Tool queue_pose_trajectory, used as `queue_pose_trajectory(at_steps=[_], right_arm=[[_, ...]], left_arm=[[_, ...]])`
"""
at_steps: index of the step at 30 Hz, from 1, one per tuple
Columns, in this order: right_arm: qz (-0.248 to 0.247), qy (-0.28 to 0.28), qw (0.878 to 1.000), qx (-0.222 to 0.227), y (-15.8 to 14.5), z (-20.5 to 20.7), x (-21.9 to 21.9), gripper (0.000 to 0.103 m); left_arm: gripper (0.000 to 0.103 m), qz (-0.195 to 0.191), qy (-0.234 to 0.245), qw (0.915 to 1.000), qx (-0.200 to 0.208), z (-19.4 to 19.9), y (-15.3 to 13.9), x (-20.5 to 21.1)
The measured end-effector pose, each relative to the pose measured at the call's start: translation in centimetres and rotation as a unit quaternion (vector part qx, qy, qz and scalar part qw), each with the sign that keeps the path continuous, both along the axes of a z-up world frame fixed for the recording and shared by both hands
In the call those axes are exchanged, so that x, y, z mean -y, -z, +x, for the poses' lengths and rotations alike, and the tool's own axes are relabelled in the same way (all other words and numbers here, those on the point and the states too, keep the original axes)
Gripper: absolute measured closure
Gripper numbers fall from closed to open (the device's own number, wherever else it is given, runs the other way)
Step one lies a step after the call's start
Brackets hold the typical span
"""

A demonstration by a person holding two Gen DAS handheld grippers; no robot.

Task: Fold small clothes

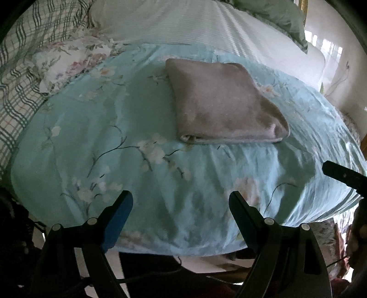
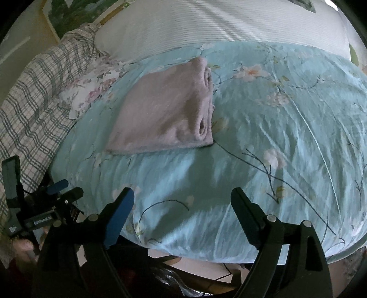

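Note:
A pinkish-grey fleece garment [image 1: 224,103] lies folded into a thick square on a light blue floral bedspread [image 1: 103,128]. My left gripper [image 1: 180,199] stands open over the bedspread's near edge, well short of the garment, with nothing between its fingers. In the right wrist view the folded garment [image 2: 167,119] shows its stacked layers along its right side. My right gripper [image 2: 182,194] is also open and empty above the bedspread [image 2: 286,128], nearer than the garment. The left gripper [image 2: 57,190] appears at the far left there, and a finger of the right gripper [image 1: 339,176] pokes in at the left view's right edge.
Behind the bedspread lies a white ribbed cover [image 1: 183,23]. A plaid blanket [image 1: 18,87] and a floral cloth [image 1: 68,57] border the left side. A green pillow [image 1: 282,16] sits at the far right. The bed's near edge drops to pale floor [image 2: 201,268].

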State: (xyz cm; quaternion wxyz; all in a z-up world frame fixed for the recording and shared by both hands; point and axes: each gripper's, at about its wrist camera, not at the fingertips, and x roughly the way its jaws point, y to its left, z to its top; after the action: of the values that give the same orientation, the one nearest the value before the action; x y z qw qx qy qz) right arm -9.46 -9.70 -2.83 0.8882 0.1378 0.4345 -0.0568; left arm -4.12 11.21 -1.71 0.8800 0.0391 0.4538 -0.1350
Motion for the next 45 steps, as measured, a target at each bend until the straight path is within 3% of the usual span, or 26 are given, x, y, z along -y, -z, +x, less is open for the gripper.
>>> queue_pose_trajectory(at_steps=[10,23,45], right_arm=[[-0.027,-0.041,0.999,0.019,-1.9,-0.2,-1.5,0.016],[-0.043,-0.074,0.996,0.036,-4.4,0.4,-2.2,0.006],[-0.023,-0.052,0.998,-0.011,-1.5,6.2,1.0,0.004]], left_arm=[[0.017,0.041,-0.001,0.9988,0.028,-0.5,-2.4,0.1],[0.012,0.080,0.007,0.9948,0.062,0.7,-6.5,3.3],[0.012,0.103,-0.008,0.9945,0.017,7.0,-2.7,5.7]])
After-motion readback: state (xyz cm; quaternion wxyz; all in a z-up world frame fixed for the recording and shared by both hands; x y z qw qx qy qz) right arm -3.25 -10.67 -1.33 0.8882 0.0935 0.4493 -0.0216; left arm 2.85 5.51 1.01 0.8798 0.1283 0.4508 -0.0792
